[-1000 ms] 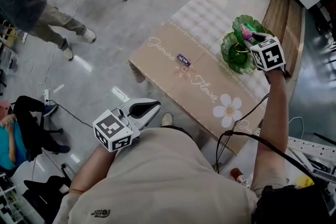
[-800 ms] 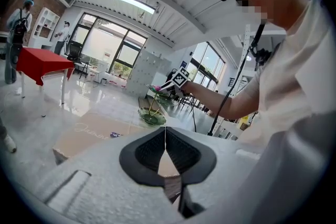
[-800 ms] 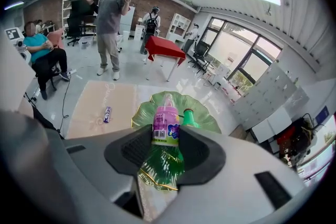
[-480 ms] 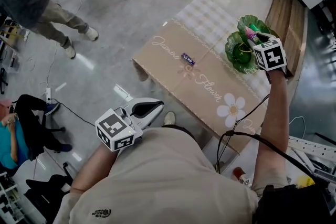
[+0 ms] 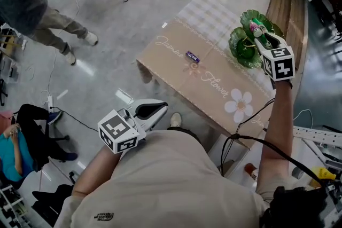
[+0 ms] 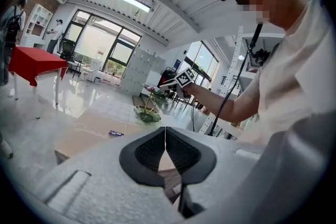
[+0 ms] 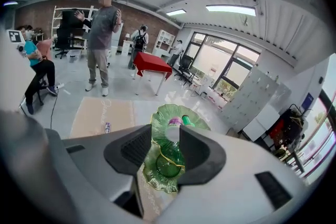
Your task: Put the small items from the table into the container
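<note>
Head view, looking steeply down: a person is standing at a low tabletop (image 5: 176,56) covered by a tan cloth with a flower print, and is holding a pair of tongs in each hand. Near its far right edge a green two-tier glass dish (image 5: 238,50) is serving as the container. A pink item (image 5: 251,29) and a green item (image 5: 258,23) are lying in its upper tier.

What could go wrong, as a judgement: the right tongs (image 5: 261,37) are hovering just above the dish. A careless sideways swing could be catching the upper tier or its thin stem, tipping the dish and spilling what is already inside. With the dish sitting so near the edge, a harder knock might be sending it off the tabletop. The one item left out, a small purple packet (image 5: 192,56), is lying flat on the cloth. Because it looks thin, it may be slipping from the pads, or the pads may be pinching the cloth along with it.

Right gripper view: the right tongs are standing wide apart, clamping nothing, with the dish showing through the gap. Left gripper view: the left tongs (image 6: 166,134) are pressed together and empty, held back near the person's body.

The purple packet is lying near the tabletop's middle, well apart from both tongs. It is off to the left of the right tongs and out beyond the left tongs, past the near edge.
</note>
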`<state>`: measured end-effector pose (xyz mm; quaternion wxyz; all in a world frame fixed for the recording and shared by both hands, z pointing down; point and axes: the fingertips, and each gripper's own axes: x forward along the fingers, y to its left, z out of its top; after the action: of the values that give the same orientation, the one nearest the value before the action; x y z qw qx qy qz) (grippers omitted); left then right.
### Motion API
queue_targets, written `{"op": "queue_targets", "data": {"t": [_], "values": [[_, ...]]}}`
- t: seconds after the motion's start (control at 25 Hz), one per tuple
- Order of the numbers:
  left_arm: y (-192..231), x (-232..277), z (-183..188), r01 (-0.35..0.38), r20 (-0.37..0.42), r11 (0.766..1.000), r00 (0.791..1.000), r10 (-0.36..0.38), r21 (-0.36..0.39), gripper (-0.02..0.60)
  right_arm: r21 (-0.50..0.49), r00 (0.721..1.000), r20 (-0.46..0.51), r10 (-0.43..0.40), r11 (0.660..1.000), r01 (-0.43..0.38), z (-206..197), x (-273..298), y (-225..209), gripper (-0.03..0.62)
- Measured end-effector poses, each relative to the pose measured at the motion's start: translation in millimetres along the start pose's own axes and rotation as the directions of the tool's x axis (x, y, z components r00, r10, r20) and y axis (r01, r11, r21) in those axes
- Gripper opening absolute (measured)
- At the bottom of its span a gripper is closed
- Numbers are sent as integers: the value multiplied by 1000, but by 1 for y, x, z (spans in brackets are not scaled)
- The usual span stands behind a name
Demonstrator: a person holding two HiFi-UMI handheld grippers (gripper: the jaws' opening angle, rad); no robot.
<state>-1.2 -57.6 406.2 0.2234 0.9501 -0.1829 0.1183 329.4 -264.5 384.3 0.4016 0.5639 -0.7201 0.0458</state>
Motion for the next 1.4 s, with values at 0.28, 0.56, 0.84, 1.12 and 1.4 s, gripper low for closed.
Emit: {"op": "queue_targets", "data": {"t": [0.28,0.56,0.84,1.12,1.4], "values": [[-5,-26,-9,46,-6,999,999,-46,14,8,87,995,97,-21,996,13,-9,-45,65,109],[-13,-58,-19,95,-10,995,995,-95,32,8,217,980,186,67,970,-108,-29,-81,175,31],[-28,-84,-33,156,-25,986,988,-155,51,8,306,967,215,138,931,-201,-50,-115,279,20],[-44,-106,-46,219,-42,974,975,-217,63,8,332,954,242,179,908,-255,-54,-151,359,18],[-52,-130,-66,253,-63,965,966,-249,66,8,321,949,247,198,907,-273,-58,-177,417,18]]}}
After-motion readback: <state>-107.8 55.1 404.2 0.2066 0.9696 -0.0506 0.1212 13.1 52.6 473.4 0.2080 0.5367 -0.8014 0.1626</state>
